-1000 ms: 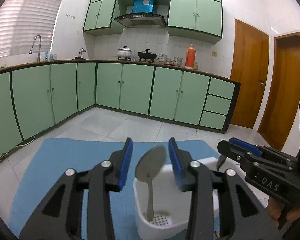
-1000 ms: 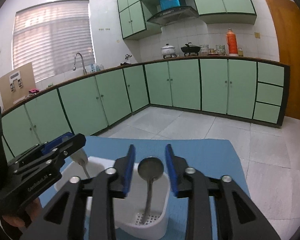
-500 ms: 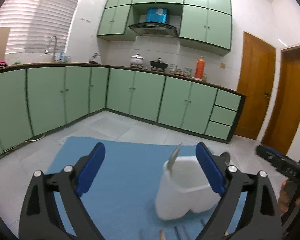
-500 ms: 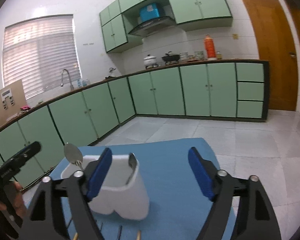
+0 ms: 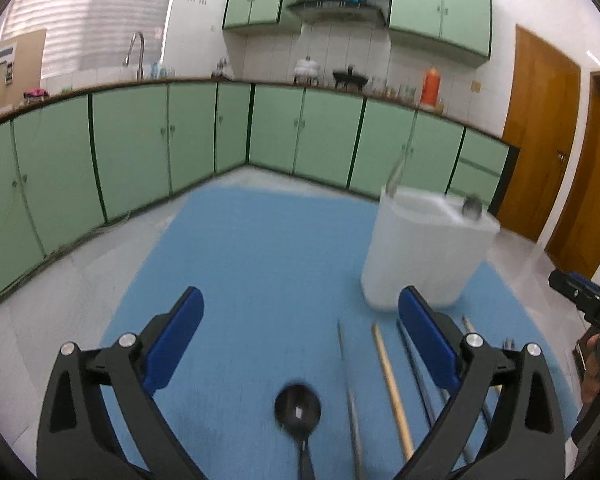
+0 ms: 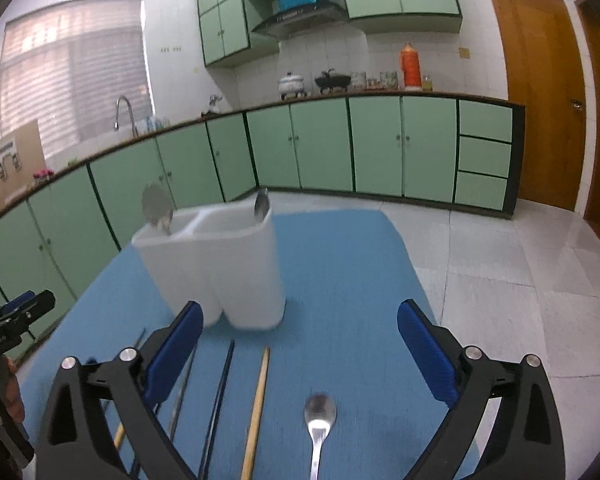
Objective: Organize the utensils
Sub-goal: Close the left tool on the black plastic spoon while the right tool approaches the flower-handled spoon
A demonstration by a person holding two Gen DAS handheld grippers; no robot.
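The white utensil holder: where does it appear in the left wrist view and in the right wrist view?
Left wrist view: the white utensil holder stands right of centre on the blue mat.
Right wrist view: it stands left of centre, on the same mat.
Shared landmark: the orange bottle on the counter.

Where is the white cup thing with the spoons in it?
The white utensil holder stands on the blue mat, left of centre in the right wrist view, just beyond the chopsticks lying flat.
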